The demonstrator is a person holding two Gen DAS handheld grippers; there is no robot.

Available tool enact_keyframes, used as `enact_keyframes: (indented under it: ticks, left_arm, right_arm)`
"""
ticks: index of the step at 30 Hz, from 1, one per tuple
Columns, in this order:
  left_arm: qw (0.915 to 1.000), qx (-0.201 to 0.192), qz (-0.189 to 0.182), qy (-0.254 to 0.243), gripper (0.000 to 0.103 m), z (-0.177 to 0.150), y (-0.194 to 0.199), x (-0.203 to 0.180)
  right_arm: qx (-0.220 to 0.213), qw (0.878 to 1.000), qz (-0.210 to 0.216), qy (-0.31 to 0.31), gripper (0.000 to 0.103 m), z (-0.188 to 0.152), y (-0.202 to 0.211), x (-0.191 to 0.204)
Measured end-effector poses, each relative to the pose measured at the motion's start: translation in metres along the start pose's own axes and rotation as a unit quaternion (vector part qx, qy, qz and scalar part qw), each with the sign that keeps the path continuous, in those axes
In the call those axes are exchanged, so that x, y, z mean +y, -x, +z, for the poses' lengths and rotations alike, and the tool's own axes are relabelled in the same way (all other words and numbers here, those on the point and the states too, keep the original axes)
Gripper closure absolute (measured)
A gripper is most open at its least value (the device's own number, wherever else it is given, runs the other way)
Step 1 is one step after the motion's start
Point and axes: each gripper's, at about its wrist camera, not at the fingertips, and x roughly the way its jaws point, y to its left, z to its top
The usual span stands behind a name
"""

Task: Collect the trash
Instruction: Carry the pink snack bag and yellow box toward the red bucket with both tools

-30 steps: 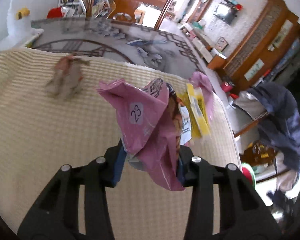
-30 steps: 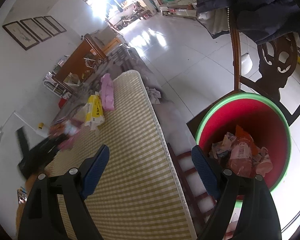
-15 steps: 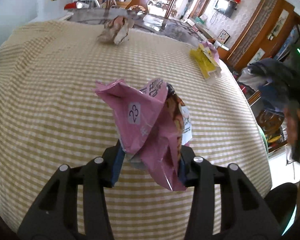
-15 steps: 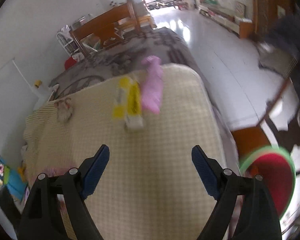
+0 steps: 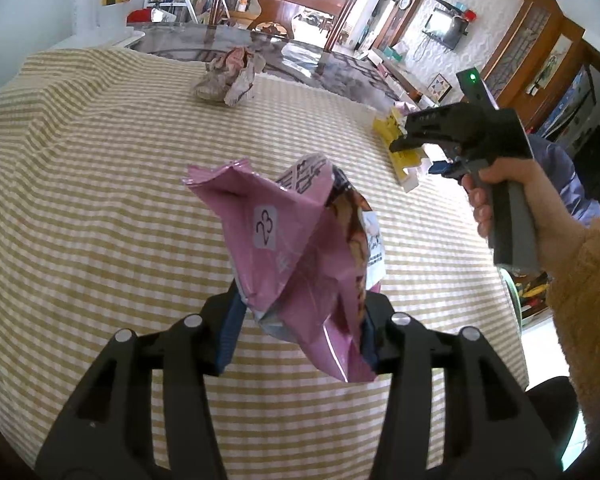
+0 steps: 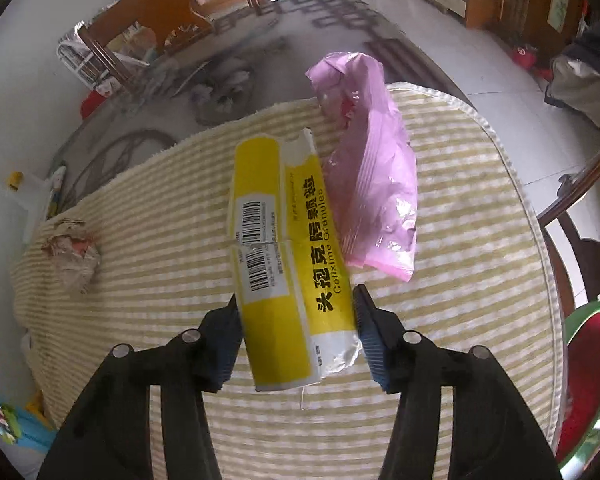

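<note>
The wrapper (image 5: 300, 248) at centre frame is crinkled, glossy pink foil-like plastic. Below it the cloth (image 5: 100, 200) is matt, woven, checked fabric. In the right wrist view, the box (image 6: 284, 264) at centre is creased yellow card with a slight sheen; right of it the bag (image 6: 372, 176) is thin, shiny, translucent pink plastic. The wad (image 6: 72, 254) at left looks like crumpled matt paper.

A crumpled pink wrapper (image 5: 300, 248) stands upright, pinched at its base. A flattened yellow box (image 6: 284, 256) lies beside a pink bag (image 6: 374, 184); a paper wad (image 6: 74, 254) sits well apart. A red bin (image 6: 592, 376) stands past the edge.
</note>
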Motion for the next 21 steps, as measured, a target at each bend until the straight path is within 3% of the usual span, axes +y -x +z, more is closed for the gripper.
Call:
enact_keyframes:
  ticks: [6,16,21]
  left_arm:
    - [1.0000,0.000,-0.001,0.000,0.056,-0.001,0.002,-0.002]
    - [0.9999,0.006,0.001,0.008,0.056,-0.002,-0.003,0.002]
    - [0.9999,0.011,0.005,0.009,0.055,-0.003,-0.007,0.003]
  right_arm:
    - [0.007,0.999,0.028,0.017,0.055,-0.030,0.021,-0.003]
    - [0.036,0.994,0.073,0.075,0.055,-0.119,0.064,-0.010]
    - [0.035,0.992,0.065,0.098,0.055,-0.144,0.073,-0.010]
